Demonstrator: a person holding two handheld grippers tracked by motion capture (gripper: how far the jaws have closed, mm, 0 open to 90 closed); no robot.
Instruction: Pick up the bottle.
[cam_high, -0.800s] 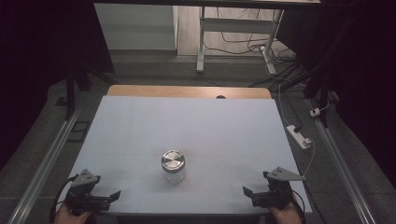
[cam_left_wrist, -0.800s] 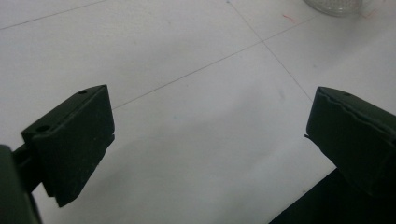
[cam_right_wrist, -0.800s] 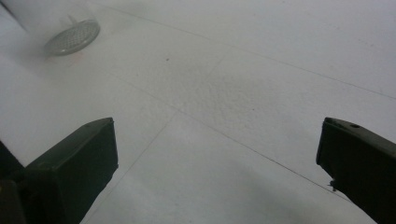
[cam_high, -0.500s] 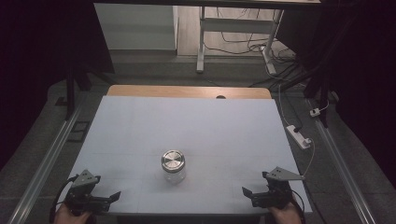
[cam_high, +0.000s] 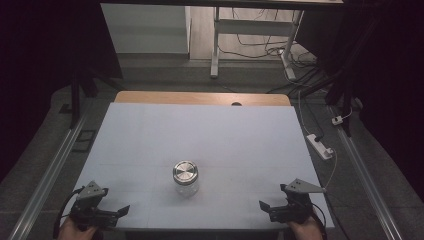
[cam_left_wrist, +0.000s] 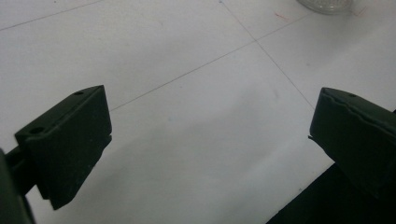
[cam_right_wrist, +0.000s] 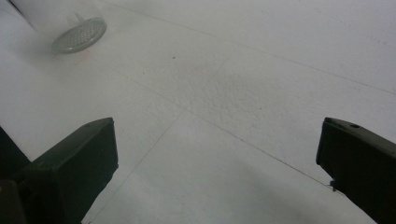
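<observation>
A clear glass jar with a round metal lid stands upright on the white table, near the front and a little left of centre. My left gripper rests at the front left corner, open, with nothing between its jaws. At the front right my right gripper is open too, its jaws wide and empty. Both point inward toward the jar, each well apart from it. The jar's base shows at the top right of the left gripper view. In the right gripper view the jar's base sits at the top left.
A wooden strip runs along the table's far edge. A white power strip with a cable lies on the floor to the right. Metal rails flank the table, and a desk frame with cables stands beyond it.
Both grippers have shifted slightly at the front edge. The jar has not moved.
</observation>
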